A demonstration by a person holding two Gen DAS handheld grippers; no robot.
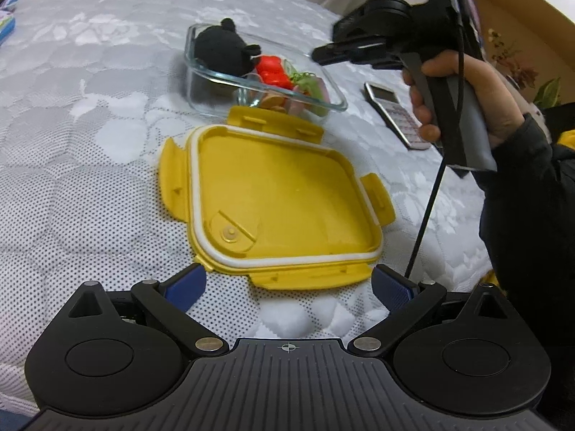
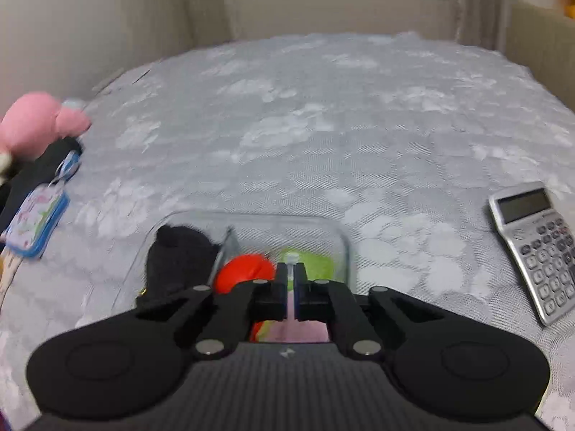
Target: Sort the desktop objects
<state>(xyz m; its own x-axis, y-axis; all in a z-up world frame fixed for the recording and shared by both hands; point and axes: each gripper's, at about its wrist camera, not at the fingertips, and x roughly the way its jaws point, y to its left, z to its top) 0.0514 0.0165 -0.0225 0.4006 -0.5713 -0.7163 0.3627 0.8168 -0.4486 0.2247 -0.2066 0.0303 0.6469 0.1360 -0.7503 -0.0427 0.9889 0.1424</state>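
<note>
A clear glass container [image 1: 212,82] on the bed holds a black plush toy [image 1: 222,50], a red toy [image 1: 273,72] and green and pink pieces. Its yellow lid [image 1: 280,197] lies upside down in front of it. My left gripper [image 1: 287,283] is open, its blue pads either side of the lid's near clip. My right gripper [image 2: 291,280] hovers over the container [image 2: 345,248], above the red toy [image 2: 244,274] and a green piece [image 2: 316,265]; its jaws are shut, with nothing visibly between them. The black plush [image 2: 179,255] lies to its left.
A silver calculator [image 2: 539,244] lies on the bed right of the container; it also shows in the left wrist view [image 1: 395,111]. A pink plush [image 2: 36,125] and a patterned pouch [image 2: 36,222] lie at the far left. A wall and curtains stand behind the bed.
</note>
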